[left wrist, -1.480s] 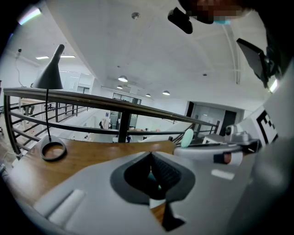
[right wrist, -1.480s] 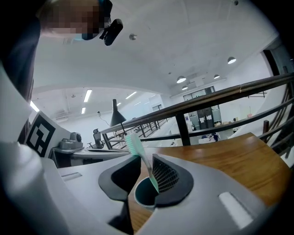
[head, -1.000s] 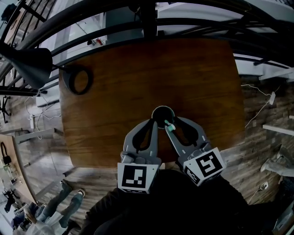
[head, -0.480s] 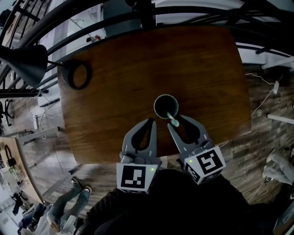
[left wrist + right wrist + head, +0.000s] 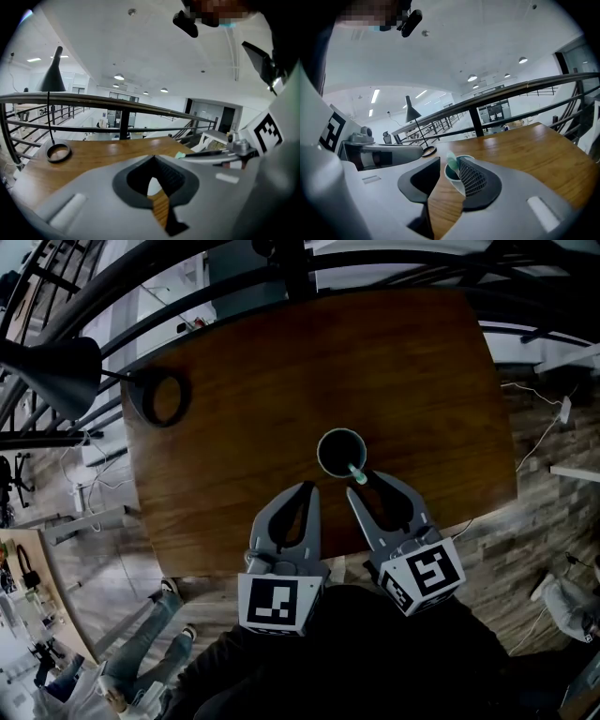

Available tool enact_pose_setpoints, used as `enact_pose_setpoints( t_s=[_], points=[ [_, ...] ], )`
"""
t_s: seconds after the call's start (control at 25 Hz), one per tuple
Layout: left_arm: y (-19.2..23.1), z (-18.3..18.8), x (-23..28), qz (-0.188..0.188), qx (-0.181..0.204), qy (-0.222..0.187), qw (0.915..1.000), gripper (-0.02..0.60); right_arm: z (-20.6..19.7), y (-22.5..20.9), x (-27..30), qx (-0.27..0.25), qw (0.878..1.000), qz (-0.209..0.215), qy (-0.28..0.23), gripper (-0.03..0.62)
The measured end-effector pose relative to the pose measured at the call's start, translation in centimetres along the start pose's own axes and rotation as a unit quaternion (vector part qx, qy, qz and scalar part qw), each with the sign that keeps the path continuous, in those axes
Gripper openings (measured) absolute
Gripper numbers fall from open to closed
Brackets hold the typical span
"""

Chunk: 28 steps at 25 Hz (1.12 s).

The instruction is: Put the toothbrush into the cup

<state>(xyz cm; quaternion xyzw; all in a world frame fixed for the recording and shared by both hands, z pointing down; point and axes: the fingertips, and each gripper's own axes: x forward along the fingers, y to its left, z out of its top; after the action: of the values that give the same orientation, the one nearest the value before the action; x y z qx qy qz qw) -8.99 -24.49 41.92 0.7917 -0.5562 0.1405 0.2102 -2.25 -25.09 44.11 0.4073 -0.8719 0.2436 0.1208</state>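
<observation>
A dark cup (image 5: 339,452) stands on the wooden table (image 5: 281,362). The green and white toothbrush (image 5: 357,474) leans in it at the near right rim. My right gripper (image 5: 367,486) is open just short of the cup, its jaws apart on either side of the brush. In the right gripper view the brush end (image 5: 452,162) sticks up out of the cup (image 5: 451,174), close to the right jaw's pad (image 5: 471,178). My left gripper (image 5: 307,489) is shut on nothing, to the left of the cup and a little nearer me.
A black lamp with a ring base (image 5: 161,397) stands at the table's far left corner, its shade (image 5: 56,371) hanging over the edge. A dark railing (image 5: 300,268) runs behind the table. A person's legs (image 5: 141,652) show on the floor at lower left.
The toothbrush was between my right gripper's jaws near the cup's rim; now it stands in the cup and the jaws no longer hold it. The left gripper has hardly moved.
</observation>
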Motion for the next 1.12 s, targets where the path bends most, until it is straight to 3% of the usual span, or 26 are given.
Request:
enact_pose_setpoints(
  t_s=[0.4,0.68,0.88,1.12],
  points=[
    [-2.2,2.5,-3.9,-0.025,0.024,-0.052,0.9981,0.009,2.4,3.0,-4.3,-0.019,0.998,-0.012,-0.056,0.127],
    [-4.6,4.9,-8.2,-0.042,0.054,-0.114,0.9911,0.009,6.0,6.8,-9.1,-0.049,0.988,-0.006,-0.148,0.006],
    [-5.3,6.3,-10.8,-0.047,0.076,-0.152,0.9843,0.008,7.9,8.2,-11.5,-0.077,0.977,-0.024,-0.196,0.002],
    [-5.8,6.8,-12.6,-0.054,0.082,-0.172,0.9801,0.008,8.2,9.3,-12.9,-0.086,0.973,-0.035,-0.212,0.002]
  ],
)
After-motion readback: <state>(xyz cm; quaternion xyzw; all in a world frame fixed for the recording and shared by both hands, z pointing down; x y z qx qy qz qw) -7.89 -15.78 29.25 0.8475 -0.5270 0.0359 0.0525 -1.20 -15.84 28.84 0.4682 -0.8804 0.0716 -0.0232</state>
